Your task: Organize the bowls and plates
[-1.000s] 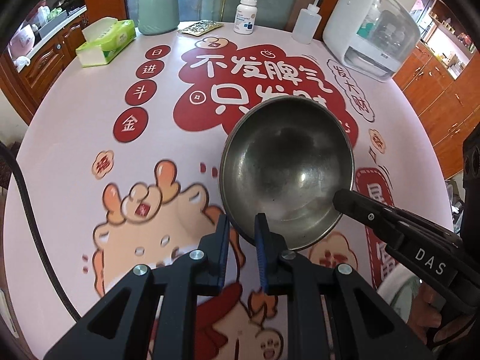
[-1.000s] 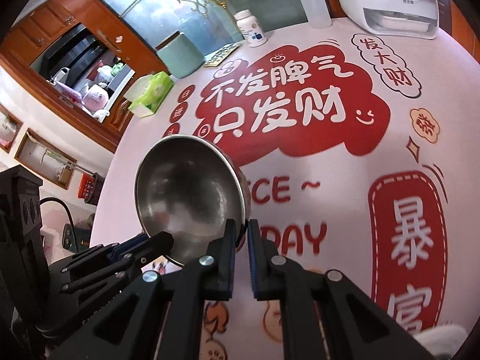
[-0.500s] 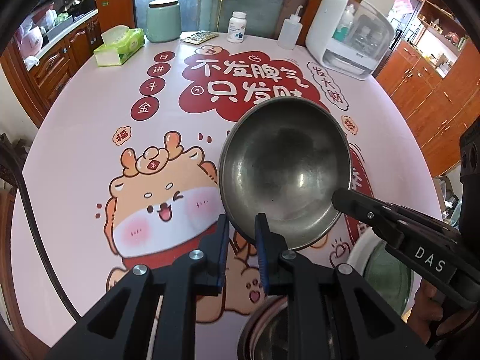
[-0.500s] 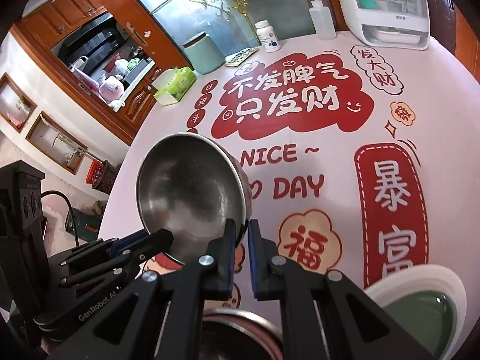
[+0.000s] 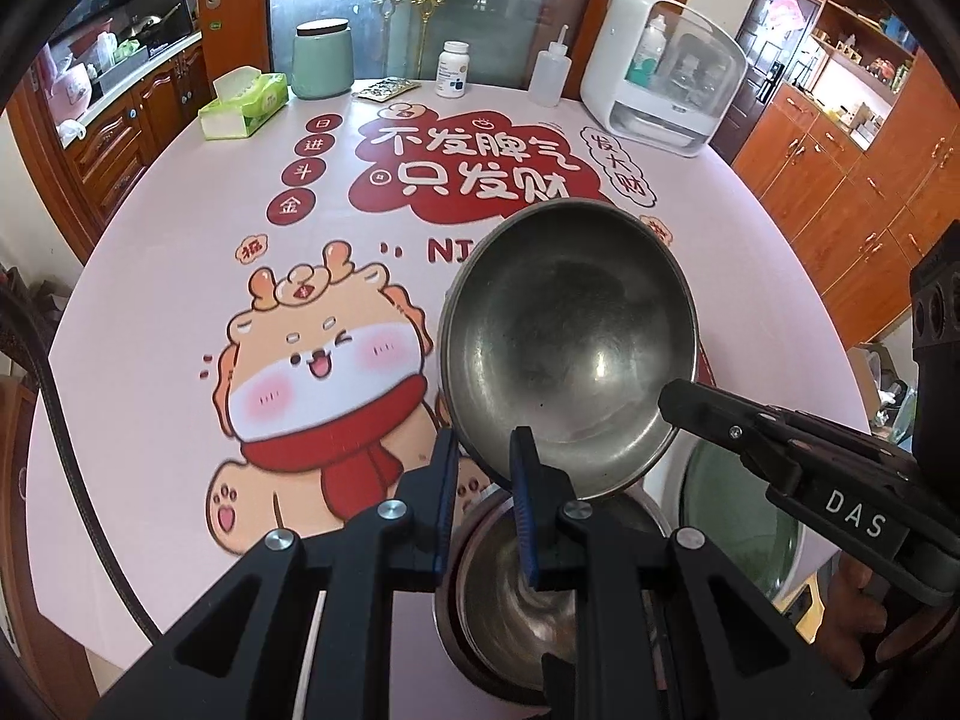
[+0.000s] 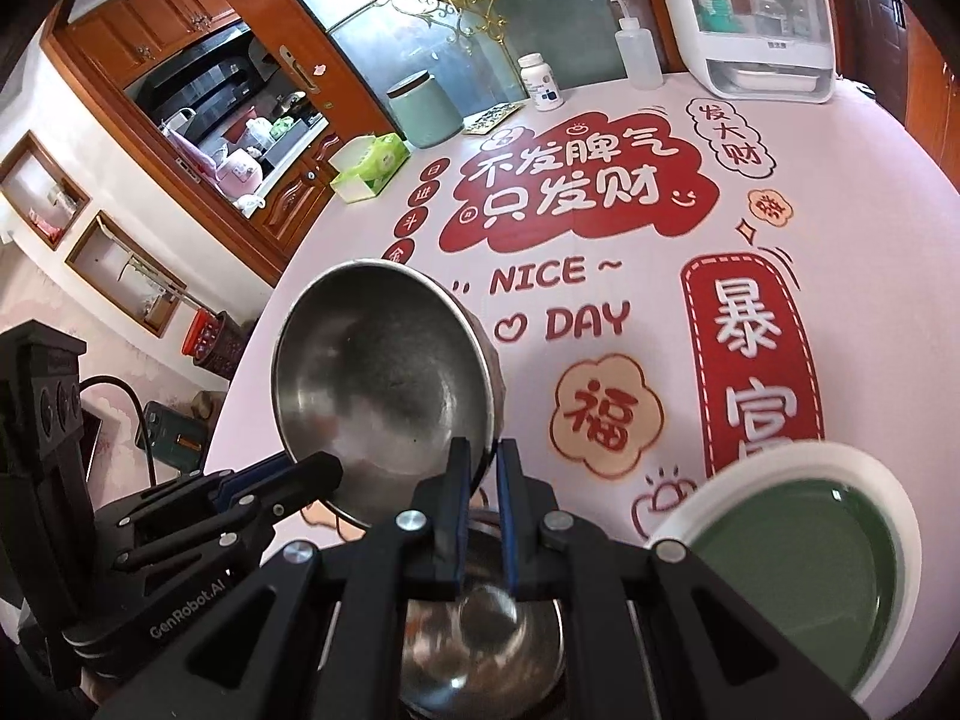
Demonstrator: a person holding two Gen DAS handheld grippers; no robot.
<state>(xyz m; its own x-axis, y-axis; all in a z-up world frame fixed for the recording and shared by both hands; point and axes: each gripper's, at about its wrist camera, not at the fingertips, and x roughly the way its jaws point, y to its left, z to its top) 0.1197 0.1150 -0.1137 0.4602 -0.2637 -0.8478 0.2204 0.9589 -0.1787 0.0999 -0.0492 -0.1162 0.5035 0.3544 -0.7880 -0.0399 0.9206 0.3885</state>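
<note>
Both grippers hold one steel bowl (image 5: 570, 354) by its rim, lifted above the table. My left gripper (image 5: 485, 450) is shut on the bowl's near rim. My right gripper (image 6: 481, 456) is shut on the bowl's (image 6: 384, 384) right rim; it shows in the left wrist view (image 5: 678, 399) as a black arm. Directly below the held bowl a second steel bowl (image 5: 510, 594) sits at the table's near edge, also in the right wrist view (image 6: 480, 630). A green plate with a white rim (image 6: 798, 564) lies right of it, also in the left wrist view (image 5: 738, 510).
The round table (image 5: 150, 312) has a pink printed cloth. At its far edge stand a tissue box (image 5: 243, 105), a teal jar (image 5: 321, 60), a pill bottle (image 5: 453, 69), a squeeze bottle (image 5: 549, 75) and a white appliance (image 5: 666, 72). Wooden cabinets surround the table.
Both grippers have carried the held bowl back toward the table's near edge. The second steel bowl and the green plate have come into view below it.
</note>
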